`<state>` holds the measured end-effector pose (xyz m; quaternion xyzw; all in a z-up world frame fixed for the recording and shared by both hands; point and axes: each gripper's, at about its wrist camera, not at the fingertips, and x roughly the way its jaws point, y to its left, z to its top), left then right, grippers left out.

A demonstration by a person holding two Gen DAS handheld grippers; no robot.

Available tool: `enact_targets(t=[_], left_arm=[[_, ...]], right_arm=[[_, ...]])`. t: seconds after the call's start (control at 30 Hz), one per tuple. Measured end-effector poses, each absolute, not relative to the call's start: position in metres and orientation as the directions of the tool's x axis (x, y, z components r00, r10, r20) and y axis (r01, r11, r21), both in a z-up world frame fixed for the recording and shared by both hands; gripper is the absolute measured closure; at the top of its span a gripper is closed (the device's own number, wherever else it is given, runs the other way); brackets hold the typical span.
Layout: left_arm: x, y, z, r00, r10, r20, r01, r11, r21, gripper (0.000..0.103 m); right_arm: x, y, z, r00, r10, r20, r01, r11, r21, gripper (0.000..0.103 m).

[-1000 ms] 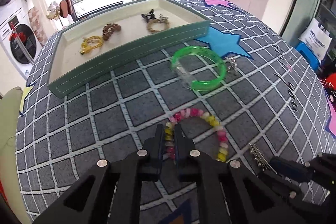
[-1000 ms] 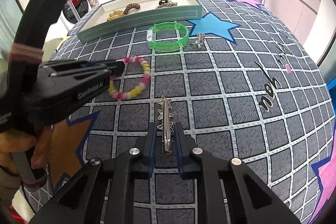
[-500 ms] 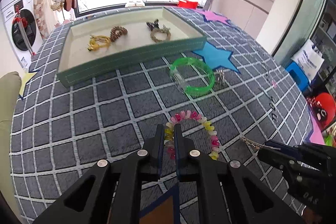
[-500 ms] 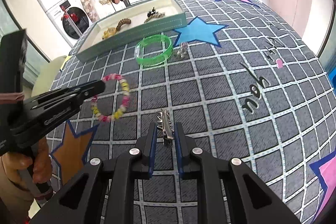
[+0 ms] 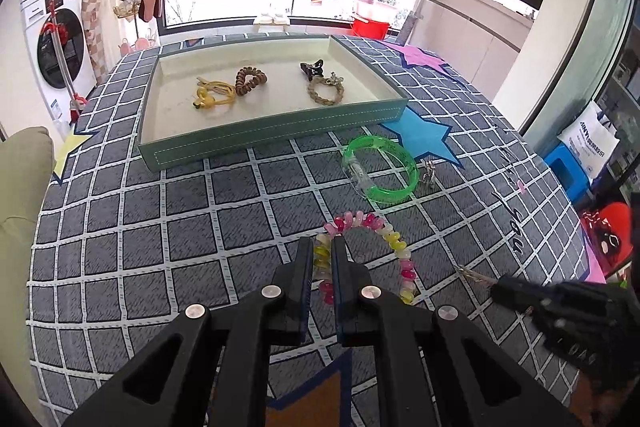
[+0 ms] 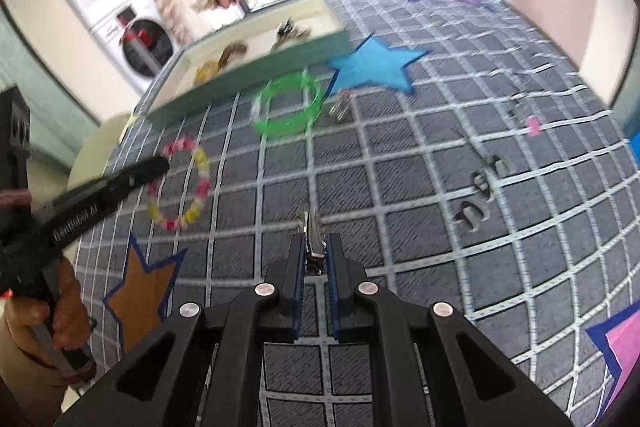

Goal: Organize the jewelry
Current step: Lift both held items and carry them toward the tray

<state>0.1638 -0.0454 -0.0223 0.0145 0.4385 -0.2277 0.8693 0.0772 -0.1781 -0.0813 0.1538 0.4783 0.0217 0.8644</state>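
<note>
Left claw (image 5: 321,259) clamped on bead bracelet (image 5: 370,251), right claw (image 6: 315,254) closing — silver hair clip (image 6: 313,239) pinched between pads

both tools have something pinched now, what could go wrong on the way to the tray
The left tool pinches the beaded bracelet at one edge only, so the hanging loop could swing and slip out. The right tool grips the thin silver hair clip near one end; it might twist loose. The green bangle lies before the tray.
</note>
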Motion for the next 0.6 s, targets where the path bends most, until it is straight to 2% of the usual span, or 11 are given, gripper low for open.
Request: enact_targets(t=[0.13, 0.17, 0.2, 0.23, 0.27, 0.37, 0.43, 0.47, 0.6], left_arm=[[0.163, -0.046, -0.022, 0.510, -0.384, -0.770, 0.410, 0.895, -0.175, 0.080], [0.163, -0.046, -0.022, 0.509, -0.385, -0.770, 0.410, 0.895, -0.176, 0.080], [0.163, -0.046, -0.022, 0.510, -0.384, -0.770, 0.410, 0.895, -0.174, 0.080], [0.163, -0.046, -0.022, 0.511, -0.382, -0.770, 0.410, 0.895, -0.172, 0.080], [0.164, -0.046, -0.022, 0.511, -0.382, -0.770, 0.410, 0.896, -0.172, 0.080], [0.163, -0.045, -0.023, 0.512, -0.378, -0.771, 0.406, 0.898, -0.171, 0.080], [0.163, -0.043, -0.023, 0.512, -0.376, -0.772, 0.403, 0.899, -0.171, 0.080], [0.163, -0.042, -0.023, 0.513, -0.375, -0.772, 0.400, 0.900, -0.172, 0.080], [0.164, -0.038, -0.021, 0.517, -0.373, -0.770, 0.390, 0.904, -0.176, 0.080]], right_arm=[[0.078, -0.168, -0.095, 0.495, 0.174, -0.851, 0.077, 0.967, 0.243, 0.087], [0.077, -0.166, -0.094, 0.506, 0.168, -0.846, 0.070, 0.970, 0.234, 0.076], [0.076, -0.163, -0.094, 0.509, 0.161, -0.846, 0.062, 0.973, 0.222, 0.059], [0.077, -0.160, -0.092, 0.515, 0.158, -0.843, 0.050, 0.976, 0.213, 0.052], [0.078, -0.158, -0.092, 0.517, 0.152, -0.842, 0.045, 0.978, 0.204, 0.051], [0.083, -0.150, -0.093, 0.506, 0.107, -0.856, 0.020, 0.991, 0.136, 0.053], [0.084, -0.144, -0.093, 0.500, 0.056, -0.864, 0.012, 0.997, 0.072, 0.072], [0.084, -0.142, -0.093, 0.498, 0.038, -0.866, 0.010, 0.999, 0.050, 0.085], [0.082, -0.149, -0.092, 0.495, 0.066, -0.866, 0.027, 0.996, 0.091, 0.085]])
